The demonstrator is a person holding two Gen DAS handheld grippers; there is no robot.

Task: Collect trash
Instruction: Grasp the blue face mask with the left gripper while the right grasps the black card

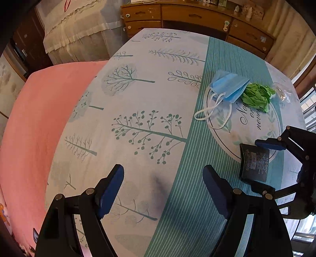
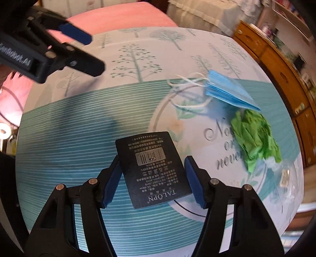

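From the left wrist view, the left hand-held gripper [image 1: 163, 189] hangs over a bed [image 1: 138, 110] covered with a sheet printed with trees and a band of teal stripes, its blue-padded jaws spread wide with nothing between them. Further along the sheet, on a round printed emblem, lie a folded blue face mask [image 1: 229, 87] with white ear loops, a crumpled green paper [image 1: 256, 96] touching the mask's edge, and a clear plastic wrapper [image 1: 282, 91] just beside the paper. Nearer, at the right, a black card [image 1: 253, 165] lies flat on the stripes at the emblem's rim, with the right hand-held gripper [image 1: 265, 164] straddling it. A pink blanket [image 1: 37, 118] covers the bed to the left, and a wooden dresser [image 1: 197, 17] stands beyond. From the right wrist view, the right hand-held gripper [image 2: 153, 180] points down at the black card [image 2: 153, 170], which carries a barcode and white print; the jaws stand partly closed on either side of it, the left pad at the card's edge, the right pad with a small gap, so the card is not clamped. The mask [image 2: 231, 93], green paper [image 2: 254, 138] and wrapper [image 2: 282, 174] lie to the right, somewhat blurred. The left hand-held gripper [image 2: 90, 53] shows at the upper left.
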